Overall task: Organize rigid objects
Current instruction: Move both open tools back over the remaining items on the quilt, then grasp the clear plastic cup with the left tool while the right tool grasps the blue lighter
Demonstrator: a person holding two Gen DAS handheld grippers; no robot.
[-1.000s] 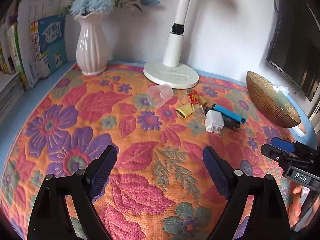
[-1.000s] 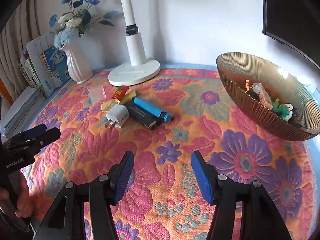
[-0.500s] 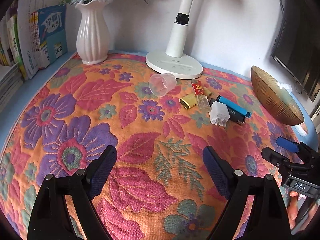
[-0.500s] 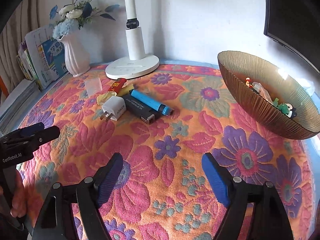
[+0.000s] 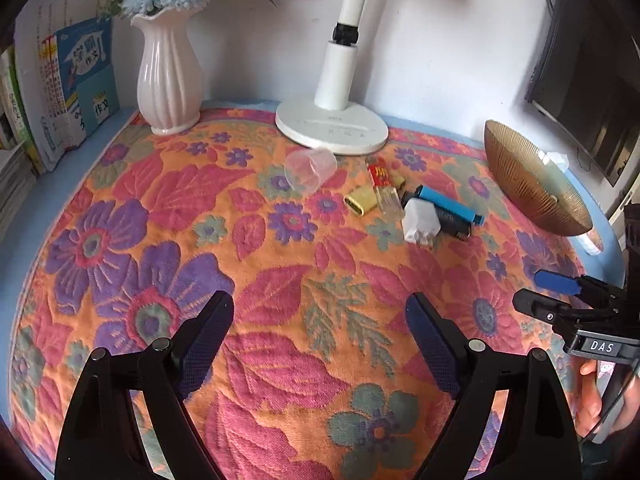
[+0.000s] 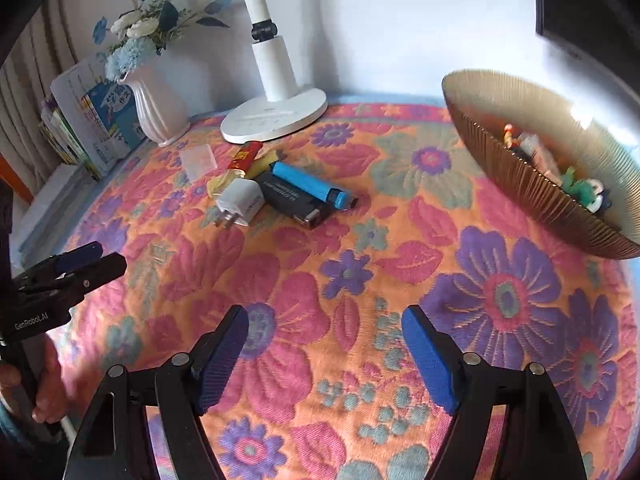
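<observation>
Jaws: your left gripper (image 5: 320, 334) is wide apart, holding nothing; your right gripper (image 6: 324, 350) is closing on nothing.
Pile: white plug (image 6: 239, 203) and blue lighter (image 6: 310, 190), upper middle.
Bowl: gold bowl (image 6: 532, 192), upper right.
Tip: reach slowly and pinch one end piece.

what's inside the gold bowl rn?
In the gold bowl, small colourful items lie along its near inner wall: red, pink, green, black-and-white. The near rim hides their lower parts and the bowl's bottom.

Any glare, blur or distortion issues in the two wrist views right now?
Left wrist: strong fisheye bending, dark corners, sharp centre; the clear cup stays readable. Right wrist: same curvature, bright glare on the bowl's far rim and the wall washes out detail there.
</observation>
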